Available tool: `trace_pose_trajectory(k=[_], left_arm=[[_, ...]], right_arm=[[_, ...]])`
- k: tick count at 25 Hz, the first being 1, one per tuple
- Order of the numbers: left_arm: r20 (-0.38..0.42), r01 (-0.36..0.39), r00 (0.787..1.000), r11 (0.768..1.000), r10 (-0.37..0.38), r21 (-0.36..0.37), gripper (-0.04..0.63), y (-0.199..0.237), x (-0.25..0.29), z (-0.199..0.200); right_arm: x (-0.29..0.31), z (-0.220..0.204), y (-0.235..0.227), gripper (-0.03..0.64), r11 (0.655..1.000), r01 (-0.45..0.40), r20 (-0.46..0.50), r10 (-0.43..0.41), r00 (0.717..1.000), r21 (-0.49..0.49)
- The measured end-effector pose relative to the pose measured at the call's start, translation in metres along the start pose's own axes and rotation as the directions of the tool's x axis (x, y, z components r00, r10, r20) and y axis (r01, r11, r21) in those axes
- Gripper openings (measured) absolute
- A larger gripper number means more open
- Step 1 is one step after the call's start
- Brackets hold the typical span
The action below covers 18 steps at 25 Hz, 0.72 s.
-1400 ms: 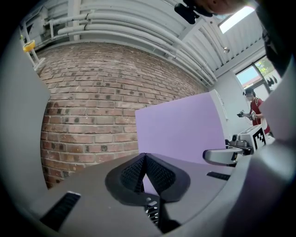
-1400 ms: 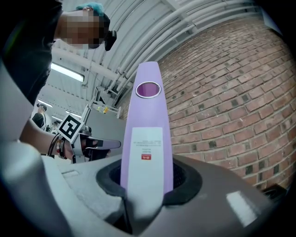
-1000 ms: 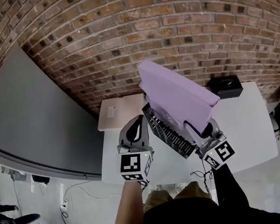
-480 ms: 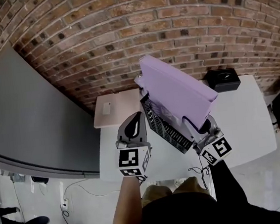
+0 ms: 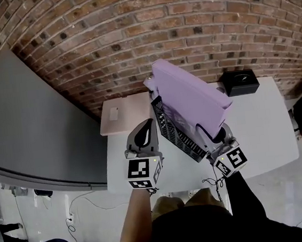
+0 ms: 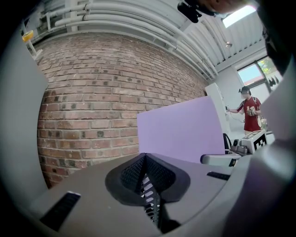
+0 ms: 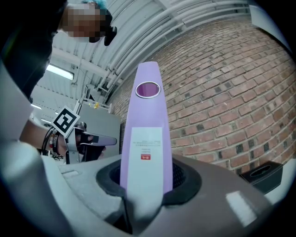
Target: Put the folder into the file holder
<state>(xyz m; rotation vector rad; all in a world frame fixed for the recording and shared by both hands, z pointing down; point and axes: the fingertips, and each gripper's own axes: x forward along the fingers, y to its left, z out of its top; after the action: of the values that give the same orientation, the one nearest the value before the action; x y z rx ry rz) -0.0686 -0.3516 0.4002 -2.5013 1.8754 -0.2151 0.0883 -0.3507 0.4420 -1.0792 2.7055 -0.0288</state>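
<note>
Head view: purple folder (image 5: 192,100) stood tilted over the black mesh file holder (image 5: 176,134) on the white counter (image 5: 264,127). Its lower edge was apparently inside the holder, and most of it stood above the rim. The holder ran from 11 o'clock to 5 o'clock. The left hand-held gripper (image 5: 145,128) was at the holder's 9 o'clock side and the right hand-held gripper (image 5: 217,137) at its 5 o'clock end. A black box (image 5: 240,82) sat at 2 o'clock, well apart.

Left gripper view: jaws were drawn together on a slotted wall, judged to be the holder's. The folder's broad face rose just behind, at 1 o'clock.

Right gripper view: jaws stood moderately apart, with the pads pressed on the folder's labelled spine, which rose to 12 o'clock.

Judgement on the step:
- Folder not yet seated.
- Keep the left clamp firm so the light holder neither tips nor slides.
- Hold the spine parallel to the holder's long walls.
- Lower straight down, without leaning the face on the mesh.
- Release only once the bottom edge rests on the holder's floor.
</note>
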Motion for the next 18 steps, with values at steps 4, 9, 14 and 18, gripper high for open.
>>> trace_pose_trajectory(k=[4, 9, 14, 18], left_arm=[[-0.010, 0.010, 1.000, 1.000, -0.010, 0.002, 0.005, -0.002, -0.002, -0.004], [-0.017, 0.017, 1.000, 1.000, -0.017, 0.005, 0.005, -0.001, -0.003, -0.007], [-0.019, 0.022, 1.000, 1.000, -0.021, 0.003, 0.005, -0.001, -0.006, -0.009], [-0.013, 0.023, 1.000, 1.000, -0.023, 0.005, 0.005, -0.003, -0.008, -0.007]], right_arm=[[-0.002, -0.007, 0.002, 0.147, 1.000, 0.010, 0.002, -0.010, 1.000, -0.007], [-0.003, -0.017, 0.006, 0.147, 1.000, 0.010, -0.010, -0.010, 1.000, -0.004], [-0.007, -0.025, 0.005, 0.147, 1.000, 0.019, -0.029, -0.019, 0.999, 0.000], [-0.008, -0.026, 0.011, 0.147, 1.000, -0.002, -0.033, 0.002, 0.999, 0.006]])
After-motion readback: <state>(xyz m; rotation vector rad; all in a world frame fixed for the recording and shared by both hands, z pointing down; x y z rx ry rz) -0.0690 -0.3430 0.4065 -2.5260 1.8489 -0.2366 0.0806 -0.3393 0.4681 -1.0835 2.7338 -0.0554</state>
